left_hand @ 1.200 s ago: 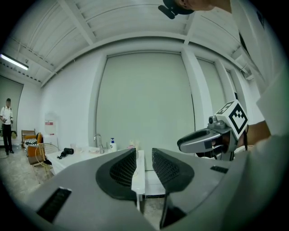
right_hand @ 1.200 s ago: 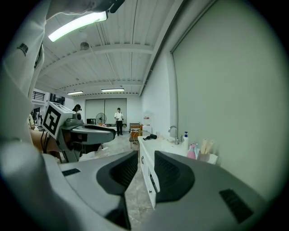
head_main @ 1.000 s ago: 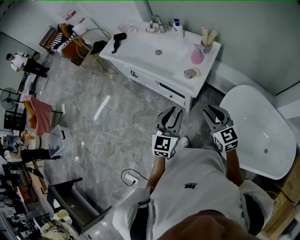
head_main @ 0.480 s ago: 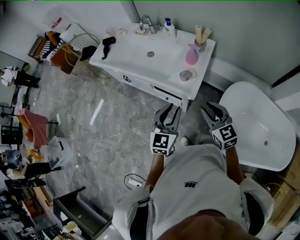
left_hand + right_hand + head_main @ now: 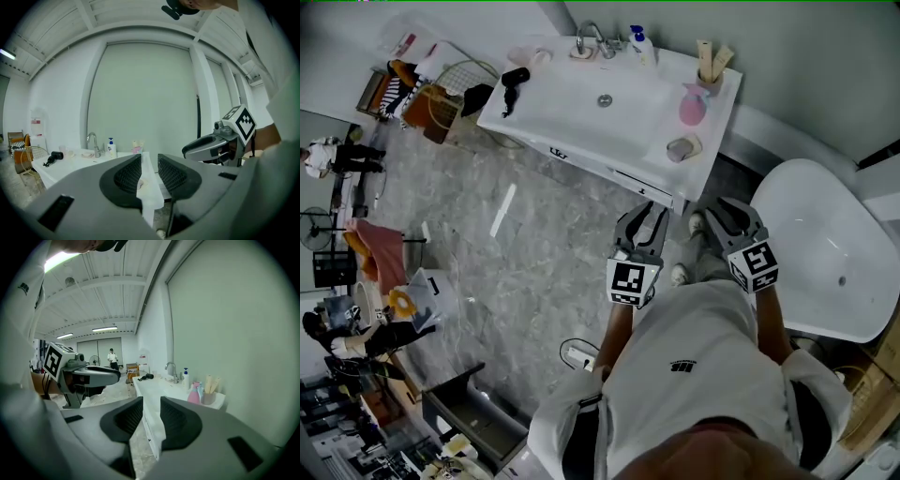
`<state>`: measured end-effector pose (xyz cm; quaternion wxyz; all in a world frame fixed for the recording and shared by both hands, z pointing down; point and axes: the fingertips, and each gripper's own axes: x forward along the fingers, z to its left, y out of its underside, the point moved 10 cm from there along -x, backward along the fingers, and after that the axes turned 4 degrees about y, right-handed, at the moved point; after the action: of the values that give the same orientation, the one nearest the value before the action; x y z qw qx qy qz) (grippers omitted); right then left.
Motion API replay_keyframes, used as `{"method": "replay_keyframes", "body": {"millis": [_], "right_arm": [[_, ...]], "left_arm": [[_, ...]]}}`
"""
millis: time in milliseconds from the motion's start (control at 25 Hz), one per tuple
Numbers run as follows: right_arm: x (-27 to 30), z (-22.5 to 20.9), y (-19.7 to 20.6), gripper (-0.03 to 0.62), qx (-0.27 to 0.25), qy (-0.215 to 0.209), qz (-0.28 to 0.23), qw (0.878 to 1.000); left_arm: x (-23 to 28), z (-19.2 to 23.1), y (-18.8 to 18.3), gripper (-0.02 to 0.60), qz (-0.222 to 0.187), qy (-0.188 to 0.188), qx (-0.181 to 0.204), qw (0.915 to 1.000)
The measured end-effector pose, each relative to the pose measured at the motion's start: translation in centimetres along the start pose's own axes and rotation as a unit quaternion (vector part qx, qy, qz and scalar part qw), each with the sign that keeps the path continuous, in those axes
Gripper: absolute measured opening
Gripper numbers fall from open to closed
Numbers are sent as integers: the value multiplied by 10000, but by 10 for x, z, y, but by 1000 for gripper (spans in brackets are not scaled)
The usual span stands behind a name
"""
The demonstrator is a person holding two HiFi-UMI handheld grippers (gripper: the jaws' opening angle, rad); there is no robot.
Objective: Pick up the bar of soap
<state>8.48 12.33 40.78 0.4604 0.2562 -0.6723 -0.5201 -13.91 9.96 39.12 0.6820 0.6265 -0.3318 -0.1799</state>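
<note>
The bar of soap is a greyish lump in a small dish on the right end of the white vanity top. Both grippers are held in front of the person's chest, short of the vanity's front edge and apart from the soap. My left gripper points at the vanity corner, jaws shut with nothing between them. My right gripper hangs just right of that corner, also shut and empty. Each gripper view shows the other gripper beside it, the right gripper and the left gripper.
On the vanity stand a pink bottle, a cup of brushes, a pump bottle, a faucet and a black hair dryer. A white bathtub lies to the right. A wire basket stands to the left.
The person has stepped closer to the vanity, so its corner now sits just ahead of both grippers. Both grippers stay shut and side by side.
</note>
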Motion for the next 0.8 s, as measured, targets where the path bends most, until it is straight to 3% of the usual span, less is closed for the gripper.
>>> {"method": "replay_keyframes", "body": {"millis": [480, 800], "right_arm": [[61, -66, -22, 124, 93, -225, -275, 9993], [107, -103, -28, 124, 83, -653, -284, 9974]], "left_arm": [[57, 35, -20, 126, 140, -358, 64, 9992], [95, 53, -19, 126, 377, -658, -39, 9971]]}}
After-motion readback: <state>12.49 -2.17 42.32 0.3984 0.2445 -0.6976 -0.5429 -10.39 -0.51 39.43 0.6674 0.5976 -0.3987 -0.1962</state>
